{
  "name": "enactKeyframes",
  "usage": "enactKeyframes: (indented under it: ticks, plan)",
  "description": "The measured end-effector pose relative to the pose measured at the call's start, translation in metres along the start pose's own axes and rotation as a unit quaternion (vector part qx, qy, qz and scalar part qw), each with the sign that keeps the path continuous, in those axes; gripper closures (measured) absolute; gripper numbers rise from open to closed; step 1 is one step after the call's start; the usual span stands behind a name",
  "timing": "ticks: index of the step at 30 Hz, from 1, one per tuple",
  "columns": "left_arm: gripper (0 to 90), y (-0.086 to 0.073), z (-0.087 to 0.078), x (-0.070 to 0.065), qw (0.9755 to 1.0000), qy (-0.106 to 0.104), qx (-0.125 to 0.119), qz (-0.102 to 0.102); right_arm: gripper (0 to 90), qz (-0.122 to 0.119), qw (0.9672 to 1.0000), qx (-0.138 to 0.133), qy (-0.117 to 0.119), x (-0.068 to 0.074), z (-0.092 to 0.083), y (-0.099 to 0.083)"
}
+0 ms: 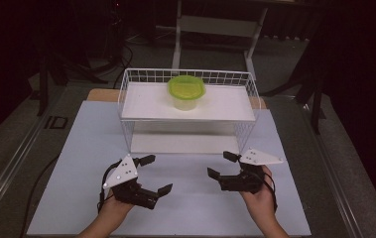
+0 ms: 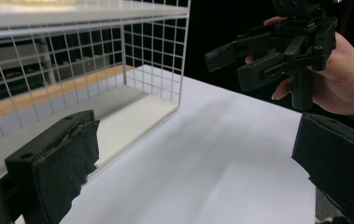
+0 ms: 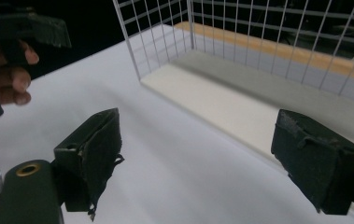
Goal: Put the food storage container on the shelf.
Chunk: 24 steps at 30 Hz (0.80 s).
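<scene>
A clear tub with a green lid [image 1: 186,91] stands on the top shelf of a white wire rack [image 1: 126,94] at the middle back of the table. My left gripper [image 1: 156,174] is held open low over the table, in front of the rack's left end, with nothing between its jaws. My right gripper [image 1: 222,165] is open and empty too, in front of the rack's right end. In the left gripper view the open jaws frame bare table, with the right gripper [image 2: 228,67] and its hand beyond. The right gripper view looks toward the rack's lower board [image 3: 221,100].
A white sheet [image 1: 185,208] covers the table between the grippers and the rack. The rack's wire sides [image 2: 156,51] stand close ahead of both grippers. Dark floor, cables and a table frame [image 1: 215,29] lie beyond the table.
</scene>
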<state>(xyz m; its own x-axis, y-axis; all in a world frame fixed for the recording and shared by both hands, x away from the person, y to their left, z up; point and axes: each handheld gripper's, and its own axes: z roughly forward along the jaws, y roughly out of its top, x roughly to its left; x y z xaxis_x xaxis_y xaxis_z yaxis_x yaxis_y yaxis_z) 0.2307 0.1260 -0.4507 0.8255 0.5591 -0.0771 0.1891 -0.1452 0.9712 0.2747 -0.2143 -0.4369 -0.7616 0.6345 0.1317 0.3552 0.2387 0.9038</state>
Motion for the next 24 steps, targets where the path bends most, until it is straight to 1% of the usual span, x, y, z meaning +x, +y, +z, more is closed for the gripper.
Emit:
enactKeyframes:
  ticks: [1, 4, 10, 13, 17, 19, 22, 24]
  plan:
    - [1.2, -0.001, 0.000, 0.000, 1.0000, -0.001, 0.001, 0.001, 15.9, 0.002, 1.0000, -0.002, 0.005, -0.001, -0.002, -0.004]
    - [1.2, -0.007, 0.000, 0.000, 1.0000, -0.005, 0.007, -0.003, 15.9, 0.002, 1.0000, 0.002, 0.005, -0.003, -0.008, -0.013]
    - [1.2, -0.017, 0.000, -0.001, 0.9997, -0.013, 0.017, 0.010, 15.9, -0.001, 1.0000, 0.006, -0.001, -0.007, -0.017, -0.025]
    - [1.2, -0.023, 0.000, -0.001, 0.9995, -0.018, 0.024, 0.008, 15.9, 0.002, 1.0000, 0.008, 0.000, -0.008, -0.020, -0.030]
    - [1.2, -0.028, -0.001, -0.001, 0.9993, -0.019, 0.030, 0.007, 16.0, 0.002, 1.0000, 0.006, 0.002, -0.008, -0.024, -0.034]
    - [1.2, -0.030, -0.002, 0.000, 0.9993, -0.018, 0.032, 0.009, 16.0, -0.008, 0.9999, 0.006, 0.001, -0.007, -0.026, -0.035]
    - [1.2, -0.031, -0.005, 0.000, 0.9991, -0.021, 0.034, 0.010, 16.0, -0.013, 0.9999, 0.007, 0.002, -0.006, -0.028, -0.037]
    - [1.2, -0.032, -0.007, -0.001, 0.9991, -0.023, 0.034, 0.010, 15.9, -0.011, 0.9999, 0.006, 0.006, -0.006, -0.031, -0.040]
